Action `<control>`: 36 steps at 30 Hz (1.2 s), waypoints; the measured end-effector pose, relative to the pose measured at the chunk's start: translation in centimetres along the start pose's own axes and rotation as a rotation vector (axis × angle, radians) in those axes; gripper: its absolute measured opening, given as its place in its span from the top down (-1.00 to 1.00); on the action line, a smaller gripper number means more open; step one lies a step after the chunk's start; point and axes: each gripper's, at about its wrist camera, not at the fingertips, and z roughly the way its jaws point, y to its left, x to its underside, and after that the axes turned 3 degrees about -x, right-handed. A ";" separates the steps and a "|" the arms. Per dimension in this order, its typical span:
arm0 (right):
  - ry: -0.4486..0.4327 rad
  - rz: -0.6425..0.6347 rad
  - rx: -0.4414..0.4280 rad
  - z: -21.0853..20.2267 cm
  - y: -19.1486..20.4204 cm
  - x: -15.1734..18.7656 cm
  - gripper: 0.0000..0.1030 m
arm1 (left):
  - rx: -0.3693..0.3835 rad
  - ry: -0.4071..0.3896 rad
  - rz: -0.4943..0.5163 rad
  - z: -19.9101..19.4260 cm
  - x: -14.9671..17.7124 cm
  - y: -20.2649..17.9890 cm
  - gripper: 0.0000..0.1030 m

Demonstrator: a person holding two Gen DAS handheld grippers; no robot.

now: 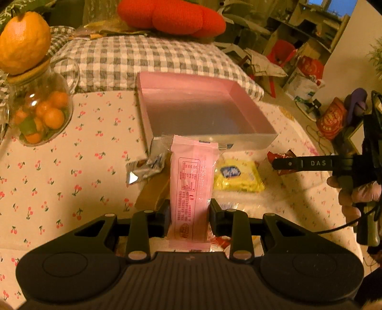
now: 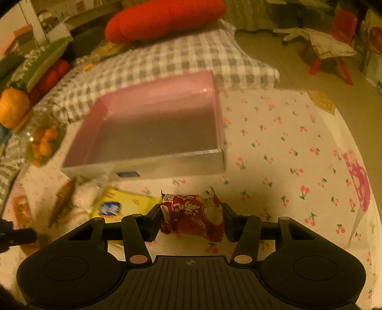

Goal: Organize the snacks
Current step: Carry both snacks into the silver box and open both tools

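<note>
My left gripper is shut on a long pink snack packet and holds it above the table, in front of an empty pink box. My right gripper is shut on a red snack packet, just above the cherry-print tablecloth and in front of the same pink box. A yellow snack packet lies near the box and shows in the right wrist view too. A silver packet and a brown packet lie left of it. The right gripper's finger shows in the left wrist view.
A glass jar of small oranges with a large orange on its lid stands at the table's left. A checked cushion and a red cushion lie behind the box. The table edge curves at the right.
</note>
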 end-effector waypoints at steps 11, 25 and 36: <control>-0.066 0.061 -0.091 -1.3 1.1 -3.9 0.01 | -0.036 -0.045 0.025 0.8 -4.8 -2.3 0.43; -0.079 0.104 -0.114 2.4 -0.3 -6.9 -0.01 | -0.118 -0.021 0.041 7.6 -10.6 -3.8 0.43; -0.035 0.077 -0.072 5.1 -0.5 -7.3 -0.01 | -0.272 0.012 0.058 11.6 -10.9 -4.1 0.43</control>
